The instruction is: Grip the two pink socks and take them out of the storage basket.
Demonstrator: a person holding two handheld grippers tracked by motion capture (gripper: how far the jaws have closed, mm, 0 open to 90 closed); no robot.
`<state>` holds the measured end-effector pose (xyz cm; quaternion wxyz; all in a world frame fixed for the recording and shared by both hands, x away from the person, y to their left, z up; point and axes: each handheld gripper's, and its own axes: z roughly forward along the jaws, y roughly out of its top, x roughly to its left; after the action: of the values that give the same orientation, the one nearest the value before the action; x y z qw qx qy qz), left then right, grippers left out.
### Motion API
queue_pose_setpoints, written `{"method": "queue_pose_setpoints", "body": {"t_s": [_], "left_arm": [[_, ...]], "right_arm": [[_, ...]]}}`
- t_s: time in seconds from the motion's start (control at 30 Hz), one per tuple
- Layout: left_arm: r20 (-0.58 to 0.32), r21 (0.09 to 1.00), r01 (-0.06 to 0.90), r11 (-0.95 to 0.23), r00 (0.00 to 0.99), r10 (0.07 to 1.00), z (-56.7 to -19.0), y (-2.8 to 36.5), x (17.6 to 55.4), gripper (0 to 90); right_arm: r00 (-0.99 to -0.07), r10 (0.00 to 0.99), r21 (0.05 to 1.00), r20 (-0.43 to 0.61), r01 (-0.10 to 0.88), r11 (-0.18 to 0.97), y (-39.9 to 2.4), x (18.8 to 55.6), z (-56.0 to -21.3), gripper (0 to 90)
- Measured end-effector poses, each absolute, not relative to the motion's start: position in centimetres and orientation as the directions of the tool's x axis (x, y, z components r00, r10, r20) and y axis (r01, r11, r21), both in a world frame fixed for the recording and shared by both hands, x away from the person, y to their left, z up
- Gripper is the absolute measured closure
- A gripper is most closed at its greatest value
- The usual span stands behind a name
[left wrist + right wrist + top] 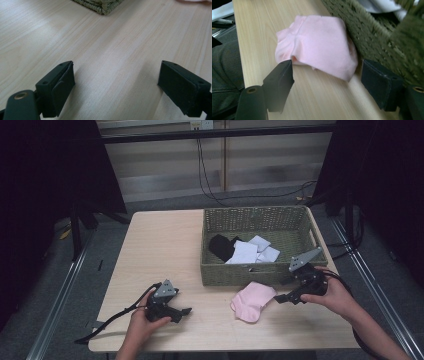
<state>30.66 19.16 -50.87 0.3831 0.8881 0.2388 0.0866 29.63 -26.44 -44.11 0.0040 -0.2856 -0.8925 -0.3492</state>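
Note:
A folded pink cloth (252,301) lies on the wooden table just in front of the woven basket (235,274). My right gripper (281,298) is low over the table at the cloth's right side, pointing left at it. In the right gripper view the pink cloth (317,45) lies just ahead of my right gripper (327,67), whose jaws stand wide apart without pressing on it; the basket wall (374,32) runs alongside. My left gripper (186,312) rests on the table at the front left, and the left gripper view shows it (116,72) open over bare wood.
Inside the basket lie a black cloth (221,246) and several white cloths (250,251). A basket corner (102,6) sits far ahead of the left jaws. The table's left half (160,245) is bare wood. Cables trail from both grippers toward the front edge.

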Motion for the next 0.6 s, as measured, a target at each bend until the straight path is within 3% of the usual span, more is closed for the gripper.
{"method": "queue_pose_setpoints", "body": {"t_s": [0.6], "left_arm": [[-0.029, 0.722, 0.358, -0.592, 0.871, 0.49, -50.9, 19.2, 30.7, 13.0]], "right_arm": [[-0.809, 0.548, 0.624, 0.211, 0.544, 0.562, -28.2, 28.8, -48.2, 25.5]]}}
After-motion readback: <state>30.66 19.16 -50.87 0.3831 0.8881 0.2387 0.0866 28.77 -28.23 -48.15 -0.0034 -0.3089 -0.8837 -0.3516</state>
